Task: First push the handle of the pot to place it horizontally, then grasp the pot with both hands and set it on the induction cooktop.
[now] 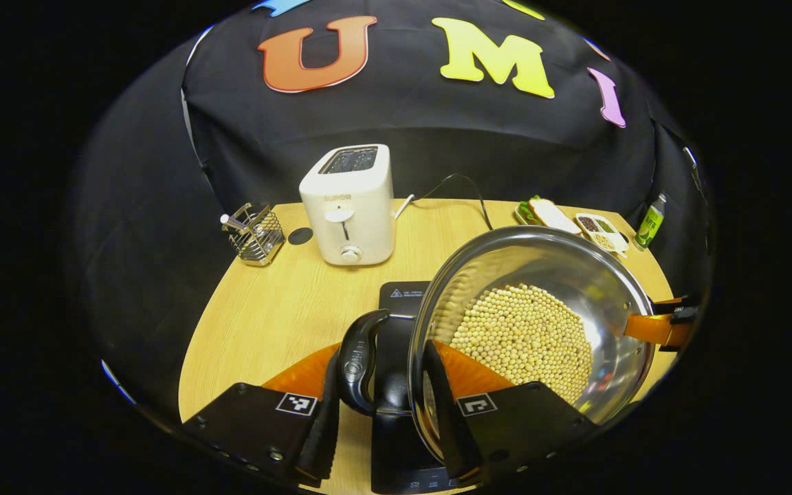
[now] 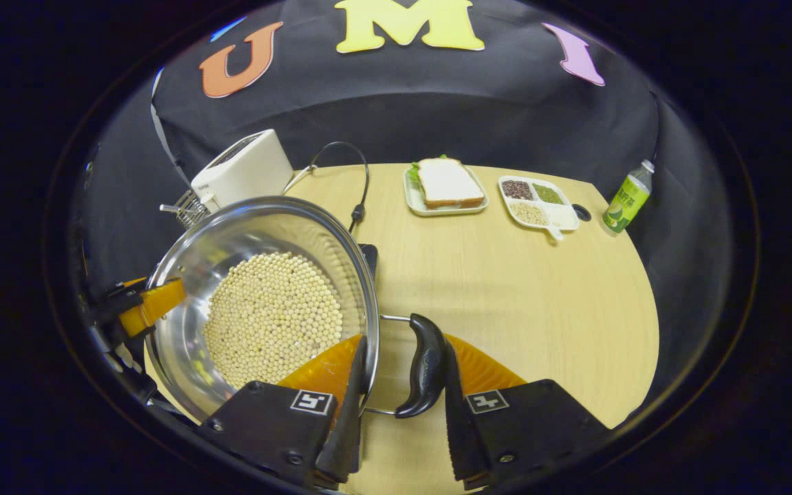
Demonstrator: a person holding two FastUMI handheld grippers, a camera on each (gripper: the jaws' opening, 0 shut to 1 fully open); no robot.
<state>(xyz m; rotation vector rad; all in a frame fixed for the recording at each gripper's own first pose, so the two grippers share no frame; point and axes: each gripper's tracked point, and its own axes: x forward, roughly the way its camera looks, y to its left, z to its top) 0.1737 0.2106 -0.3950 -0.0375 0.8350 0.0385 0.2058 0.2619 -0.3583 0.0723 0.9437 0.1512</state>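
Note:
A steel pot (image 1: pixel 595 289) holding pale beans (image 1: pixel 526 337) hangs over the black induction cooktop (image 1: pixel 401 297). My left gripper (image 1: pixel 382 352) is shut on the pot's black side handle (image 1: pixel 358 364); one finger is outside the handle and the other is inside the rim. In the right gripper view, my right gripper (image 2: pixel 404 344) clamps the opposite black handle (image 2: pixel 427 364) and the pot rim (image 2: pixel 368 302) the same way. Each gripper also appears across the pot: the right gripper (image 1: pixel 664 324) and the left gripper (image 2: pixel 140 306). A corner of the cooktop (image 2: pixel 369 256) peeks out behind the pot.
A white toaster (image 1: pixel 349 203) and a wire utensil rack (image 1: pixel 255 235) stand at the table's back left, with a cable (image 1: pixel 461 185) trailing behind. A sandwich plate (image 2: pixel 445 184), a divided snack tray (image 2: pixel 539 201) and a green bottle (image 2: pixel 625 198) sit along the far right edge.

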